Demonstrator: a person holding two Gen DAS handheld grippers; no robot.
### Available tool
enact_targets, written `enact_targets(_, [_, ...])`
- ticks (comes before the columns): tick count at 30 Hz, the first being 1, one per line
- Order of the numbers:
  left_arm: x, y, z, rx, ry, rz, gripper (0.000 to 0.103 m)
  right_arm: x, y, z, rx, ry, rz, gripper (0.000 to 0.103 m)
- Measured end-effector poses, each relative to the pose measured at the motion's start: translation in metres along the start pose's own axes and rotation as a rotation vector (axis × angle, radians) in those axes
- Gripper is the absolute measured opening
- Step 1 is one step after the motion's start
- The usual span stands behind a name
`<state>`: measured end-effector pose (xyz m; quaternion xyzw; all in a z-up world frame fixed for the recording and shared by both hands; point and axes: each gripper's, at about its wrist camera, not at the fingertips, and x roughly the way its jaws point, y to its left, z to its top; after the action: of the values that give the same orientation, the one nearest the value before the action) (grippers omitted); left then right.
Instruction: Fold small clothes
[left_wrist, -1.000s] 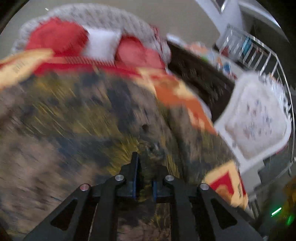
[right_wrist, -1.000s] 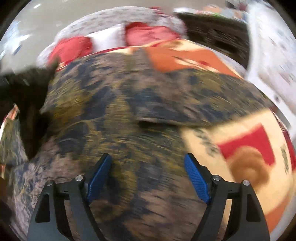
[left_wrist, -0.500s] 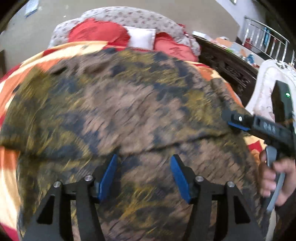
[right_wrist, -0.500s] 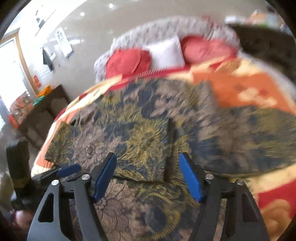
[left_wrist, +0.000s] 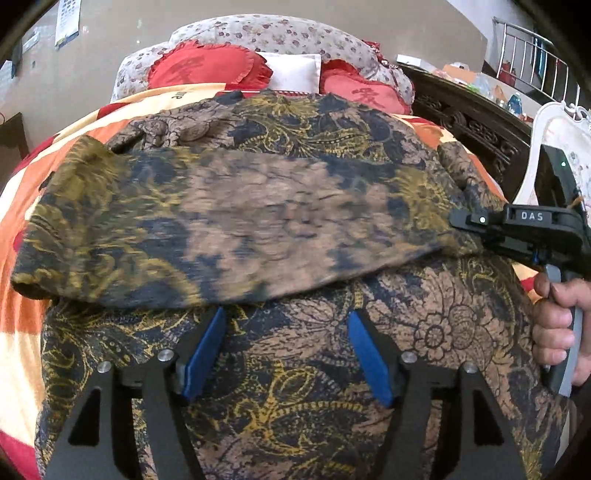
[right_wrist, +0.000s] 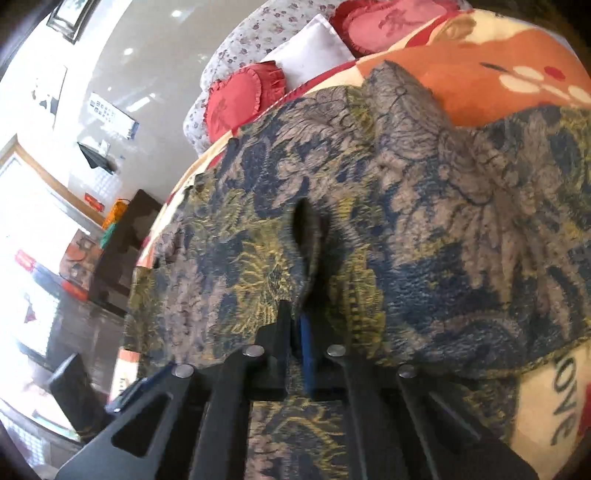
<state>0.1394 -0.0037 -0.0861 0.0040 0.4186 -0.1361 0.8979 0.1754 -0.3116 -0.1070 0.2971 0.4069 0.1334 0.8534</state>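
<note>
Floral garment on bed: right hand-held gripper clamped on its fold; left hand-held gripper spread, just widened, holding nothing.

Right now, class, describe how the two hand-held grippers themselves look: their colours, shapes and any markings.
The left gripper has black, angular arms with triangular cut-outs, silver round rivets at the joints and flat blue pads on its fingers. The right gripper is built the same; seen from the side it bears white "DAS" lettering, a small green light and a grey handle.
</note>
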Motion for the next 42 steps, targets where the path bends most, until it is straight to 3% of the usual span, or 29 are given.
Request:
enact_targets(8, [-0.001,0.004,-0.002,0.003,0.0,0.004,0.072,-0.044,-0.033,0.011,0.059,-0.062,-0.17,0.01])
enact_targets(11, [-0.001,0.003,-0.002,0.005,-0.001,0.006,0.073,-0.05,-0.046,0.014,0.069,-0.036,-0.205,0.01])
enact_targets(19, [-0.01,0.01,0.001,-0.01,-0.021,-0.002,0.073,-0.043,-0.018,0.015,-0.031,-0.011,-0.295,0.011])
enact_targets(24, [-0.032,0.051,0.041,-0.116,-0.148,0.048,0.076,-0.082,0.035,0.011,-0.248,-0.168,-0.398,0.023])
enact_targets(26, [-0.021,0.066,0.064,-0.138,-0.148,0.103,0.076,-0.088,0.051,0.011,-0.303,-0.22,-0.412,0.024])
enact_targets(28, [0.003,0.084,0.083,-0.171,-0.1,0.166,0.068,-0.078,0.063,0.014,-0.326,-0.226,-0.377,0.024])
enact_targets(30, [0.029,0.101,0.092,-0.22,-0.036,0.23,0.042,-0.051,0.071,0.018,-0.342,-0.196,-0.399,0.024])
enact_targets(32, [0.046,0.113,0.088,-0.257,0.002,0.243,0.042,-0.023,0.069,0.024,-0.333,-0.187,-0.437,0.024])
enact_targets(36, [0.049,0.113,0.078,-0.243,-0.048,0.245,0.043,0.024,0.045,0.022,-0.27,-0.125,-0.489,0.024])
enact_targets(39, [0.051,0.117,0.076,-0.259,-0.04,0.23,0.044,0.025,0.041,0.021,-0.273,-0.13,-0.485,0.024])
enact_targets(42, [0.052,0.11,0.078,-0.22,-0.027,0.27,0.045,0.025,0.034,0.024,-0.25,-0.123,-0.457,0.025])
